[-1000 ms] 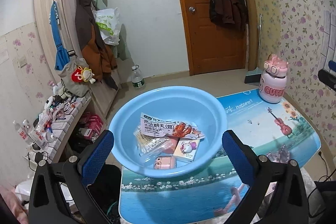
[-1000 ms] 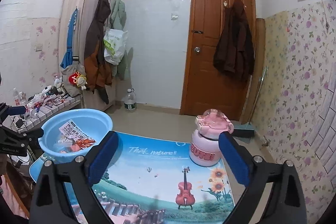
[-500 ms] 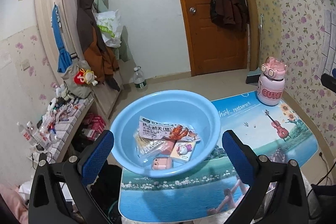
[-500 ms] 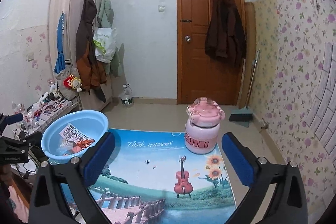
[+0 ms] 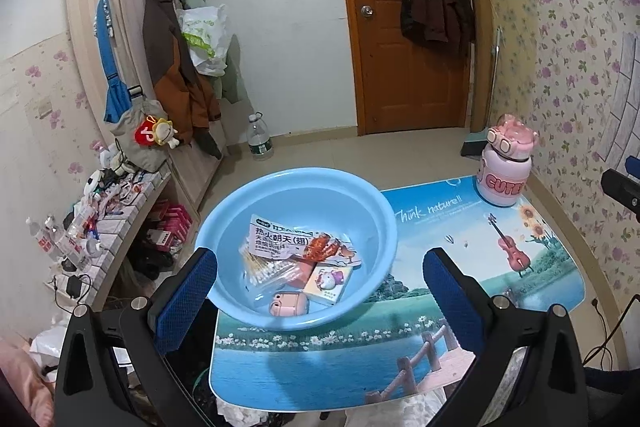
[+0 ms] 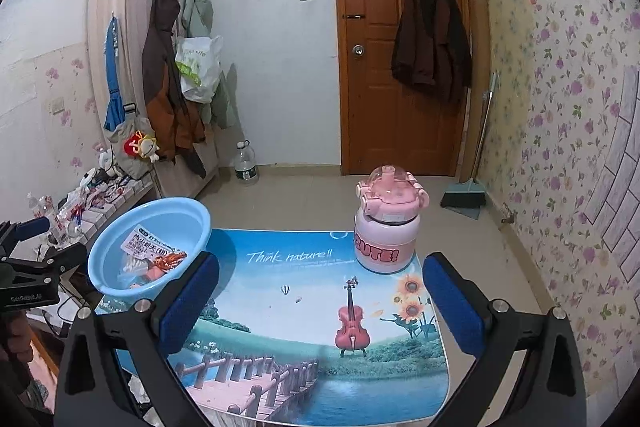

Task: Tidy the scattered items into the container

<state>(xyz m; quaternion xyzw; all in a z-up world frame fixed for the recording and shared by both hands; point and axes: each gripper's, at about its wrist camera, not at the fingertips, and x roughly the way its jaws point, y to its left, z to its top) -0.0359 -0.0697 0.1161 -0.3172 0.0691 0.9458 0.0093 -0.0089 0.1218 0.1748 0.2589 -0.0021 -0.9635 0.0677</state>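
Left gripper (image 5: 320,297): jaws wide apart, nothing between the blue pads (image 5: 186,301). It hangs above the near-left part of the table (image 5: 480,339), and the basin (image 5: 372,203) shows in the gap between its fingers.

Right gripper (image 6: 320,297): jaws wide apart too, holding nothing. It hangs over the near edge of the table, facing the door (image 6: 400,67). The left gripper's body shows at the left edge of the right wrist view, beside the basin.

Basin: light blue, round, upright, on the far-left corner of the table, its left side overhanging the table edge. Inside it:
- a white snack packet (image 5: 296,239) with red print, lying flat toward the back;
- a clear bag of thin sticks (image 5: 266,267), partly under the packet;
- a small card box (image 5: 328,281) with a cartoon figure, right of centre;
- a small pink item (image 5: 288,303) at the front of the basin floor; what it is I cannot tell.

Bottle (image 6: 388,223): pink, squat, domed lid, lettered band. Stands upright on the far-right corner of the table, well apart from the basin. No gripper touches it.

The table top carries a printed landscape picture with a violin and sunflowers. Apart from the basin and the bottle, nothing else lies on its visible part.
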